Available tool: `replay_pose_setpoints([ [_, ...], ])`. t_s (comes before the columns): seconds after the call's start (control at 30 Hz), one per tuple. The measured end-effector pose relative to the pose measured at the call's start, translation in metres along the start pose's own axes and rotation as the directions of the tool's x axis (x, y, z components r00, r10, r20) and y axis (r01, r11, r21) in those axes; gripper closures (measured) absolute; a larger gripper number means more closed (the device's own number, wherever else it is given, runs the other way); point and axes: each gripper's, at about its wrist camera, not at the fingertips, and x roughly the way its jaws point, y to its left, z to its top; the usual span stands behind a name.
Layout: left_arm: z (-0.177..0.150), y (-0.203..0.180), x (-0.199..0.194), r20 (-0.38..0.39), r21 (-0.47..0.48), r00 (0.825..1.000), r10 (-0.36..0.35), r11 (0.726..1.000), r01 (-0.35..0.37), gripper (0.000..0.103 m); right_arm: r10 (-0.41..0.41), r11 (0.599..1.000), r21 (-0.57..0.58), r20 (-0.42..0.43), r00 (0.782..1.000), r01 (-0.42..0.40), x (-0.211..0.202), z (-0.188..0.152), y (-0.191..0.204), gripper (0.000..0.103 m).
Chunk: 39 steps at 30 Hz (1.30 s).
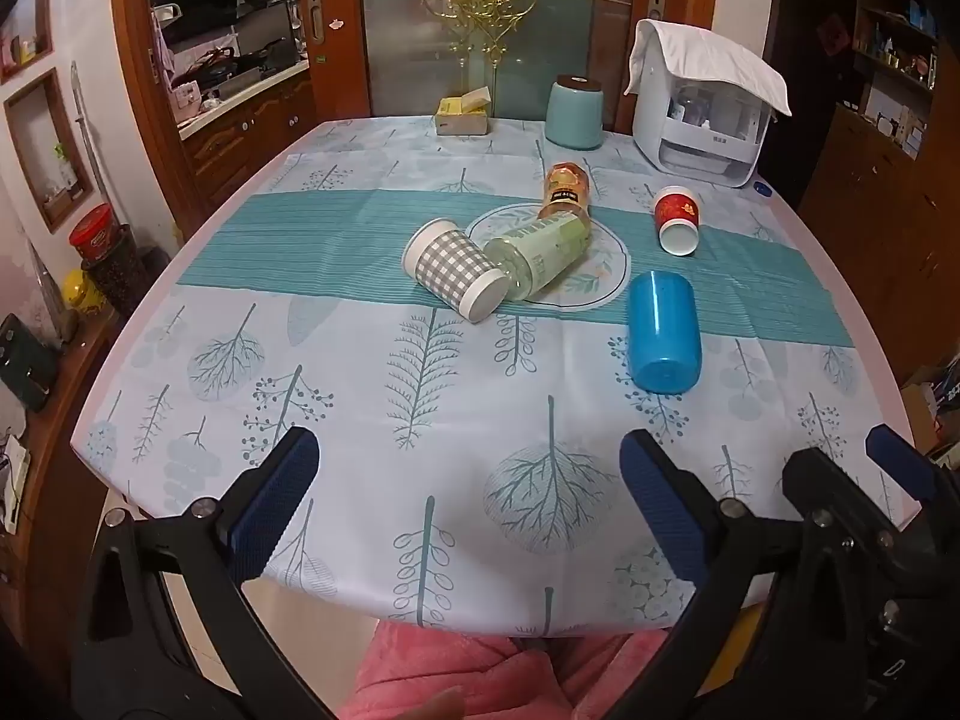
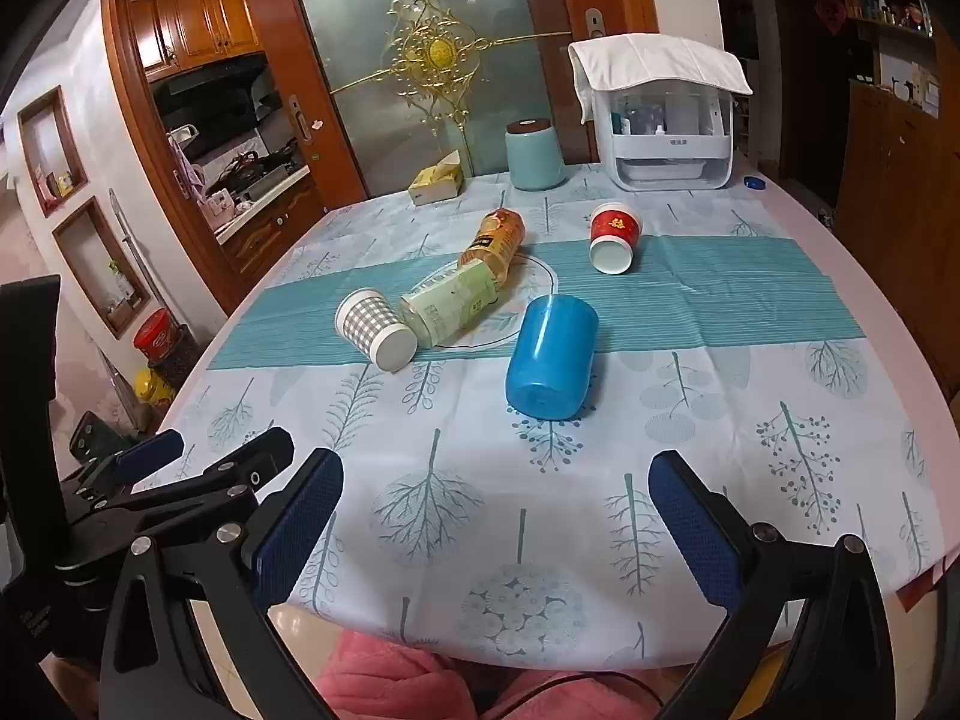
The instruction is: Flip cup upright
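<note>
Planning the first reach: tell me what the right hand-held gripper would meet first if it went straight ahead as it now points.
Probably the blue cup, lying on its side with its base toward the right hand-held gripper. Only bare tablecloth shows between the open jaws and it. Depth is uncertain; held high, it might pass over the cup.

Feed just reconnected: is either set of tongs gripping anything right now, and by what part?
Nothing is held. The left tongs and right tongs are both open above the near table edge, and the blue cup lies on its side, untouched.
</note>
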Motion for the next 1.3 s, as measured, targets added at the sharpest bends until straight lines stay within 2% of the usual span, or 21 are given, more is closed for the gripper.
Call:
replay_pose_setpoints([
  [0.97, 0.001, 0.004, 0.002, 0.008, -0.018, 1.000, -0.030, 0.999, 0.030, 0.003, -0.002, 1.000, 0.009, -0.013, 1.000, 0.002, 0.006, 0.000, 0.002, 0.000],
  [1.3, 0.005, 0.008, 0.012, -0.007, -0.052, 0.997, -0.073, 0.996, 0.073, 0.003, -0.013, 1.000, -0.002, 0.018, 1.000, 0.013, 0.003, -0.001, 0.002, 0.000],
])
